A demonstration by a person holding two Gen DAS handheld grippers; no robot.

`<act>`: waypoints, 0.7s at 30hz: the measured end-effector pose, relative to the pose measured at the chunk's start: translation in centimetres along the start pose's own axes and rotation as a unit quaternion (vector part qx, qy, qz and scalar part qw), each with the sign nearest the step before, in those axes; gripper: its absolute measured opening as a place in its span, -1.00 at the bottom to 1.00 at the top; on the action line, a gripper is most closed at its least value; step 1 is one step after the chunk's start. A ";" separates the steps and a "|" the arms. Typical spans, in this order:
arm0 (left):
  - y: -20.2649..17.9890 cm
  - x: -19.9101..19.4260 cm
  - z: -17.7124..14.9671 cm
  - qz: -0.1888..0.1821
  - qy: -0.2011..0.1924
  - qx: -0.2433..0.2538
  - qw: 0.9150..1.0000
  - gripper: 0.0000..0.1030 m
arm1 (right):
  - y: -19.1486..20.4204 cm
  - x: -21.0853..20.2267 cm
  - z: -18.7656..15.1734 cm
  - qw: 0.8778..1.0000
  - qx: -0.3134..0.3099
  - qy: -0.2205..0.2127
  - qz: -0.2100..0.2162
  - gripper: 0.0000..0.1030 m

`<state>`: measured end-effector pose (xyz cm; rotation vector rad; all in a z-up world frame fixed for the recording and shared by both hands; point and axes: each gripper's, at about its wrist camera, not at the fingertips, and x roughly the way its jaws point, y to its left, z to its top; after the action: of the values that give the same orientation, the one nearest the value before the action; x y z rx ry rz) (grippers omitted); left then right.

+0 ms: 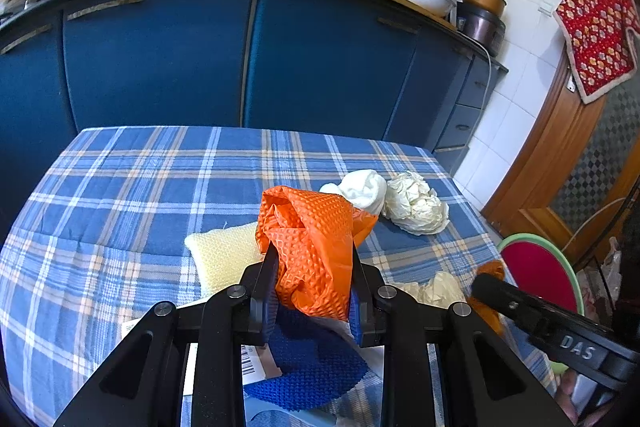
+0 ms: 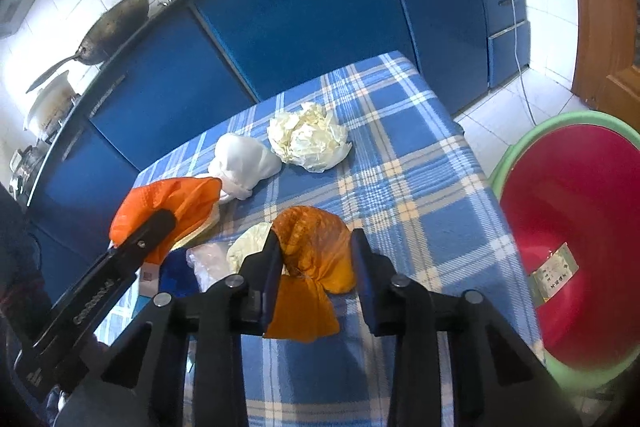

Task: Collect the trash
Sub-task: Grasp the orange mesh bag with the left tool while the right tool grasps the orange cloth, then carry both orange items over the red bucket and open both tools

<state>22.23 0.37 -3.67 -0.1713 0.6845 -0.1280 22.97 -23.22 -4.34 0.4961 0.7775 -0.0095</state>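
My left gripper point(image 1: 313, 251) is shut on a crumpled orange textured plastic bag point(image 1: 312, 223), held just above the plaid tablecloth point(image 1: 140, 187). The same bag point(image 2: 176, 199) shows at the left of the right wrist view. My right gripper point(image 2: 315, 239) has its jaws against both sides of an amber plastic bag point(image 2: 312, 255) resting on the cloth. Farther back lie a white wad point(image 2: 244, 163) and a cream crumpled paper ball point(image 2: 308, 137). A pale crumpled piece point(image 2: 248, 247) sits just left of the amber bag.
A red basin with a green rim point(image 2: 516, 155) stands on the floor off the table's right edge, with a label inside. A cream sponge cloth point(image 1: 224, 255), a blue textured bag point(image 1: 312, 367) and printed paper lie under my left gripper. Blue cabinets point(image 1: 160, 59) stand behind the table.
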 end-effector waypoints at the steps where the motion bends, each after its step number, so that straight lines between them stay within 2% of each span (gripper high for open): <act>1: 0.0 -0.1 0.0 -0.001 -0.002 0.001 1.000 -0.45 | -0.1 -0.4 -0.1 1.000 0.001 -0.003 0.003 -0.29; 11: -0.6 -0.7 -0.2 -0.008 -0.016 0.008 1.000 -0.45 | -0.9 -4.7 -1.6 0.999 0.012 -0.030 -0.002 -0.29; 21: -1.9 -1.3 -0.4 -0.032 -0.022 0.020 0.999 -0.45 | -3.6 -9.9 -3.1 0.996 0.035 -0.078 -0.032 -0.29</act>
<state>20.81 -1.27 -2.81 -0.1569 0.6329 -0.1995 13.13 -26.73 -1.07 0.5291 0.6422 -0.1341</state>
